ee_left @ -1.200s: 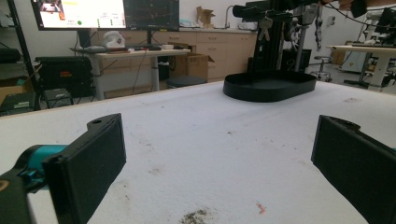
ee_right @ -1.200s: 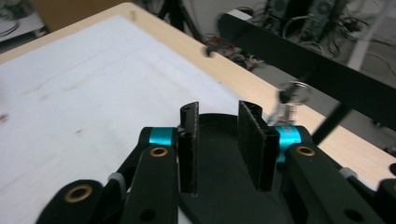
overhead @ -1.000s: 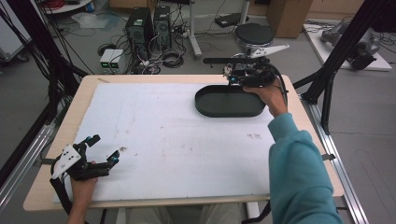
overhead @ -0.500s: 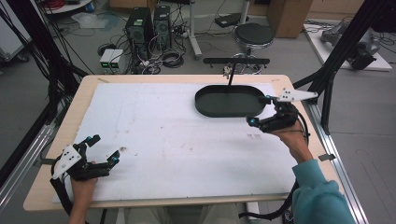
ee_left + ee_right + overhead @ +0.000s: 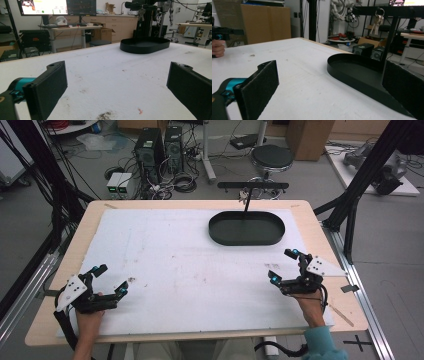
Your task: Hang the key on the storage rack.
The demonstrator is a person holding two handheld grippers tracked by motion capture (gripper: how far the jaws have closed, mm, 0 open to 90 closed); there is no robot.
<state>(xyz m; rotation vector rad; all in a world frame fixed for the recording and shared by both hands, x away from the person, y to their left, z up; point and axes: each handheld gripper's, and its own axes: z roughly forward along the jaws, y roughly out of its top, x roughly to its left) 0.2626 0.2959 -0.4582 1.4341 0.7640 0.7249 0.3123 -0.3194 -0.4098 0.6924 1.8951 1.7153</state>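
Two grippers sit low over the white mat [image 5: 190,270], one at each near corner of the wooden table [image 5: 80,235]. Left gripper [image 5: 109,281]: near left corner, held in the person's left hand [image 5: 90,317], jaws spread wide apart with nothing between them; in the left gripper view only bare, stained mat lies between the jaws. Right gripper [image 5: 283,265]: near right side, held in the right hand [image 5: 310,307], jaws likewise wide apart and empty. Black oval tray [image 5: 246,228]: far right part of the mat, beyond the right gripper and well apart from it; its inside looks empty. A thin black post rises at the tray's far edge to a horizontal bar [image 5: 253,185], with a bunch of keys [image 5: 375,26] hanging from the bar. Dark smudges mark the mat just beside the left gripper.
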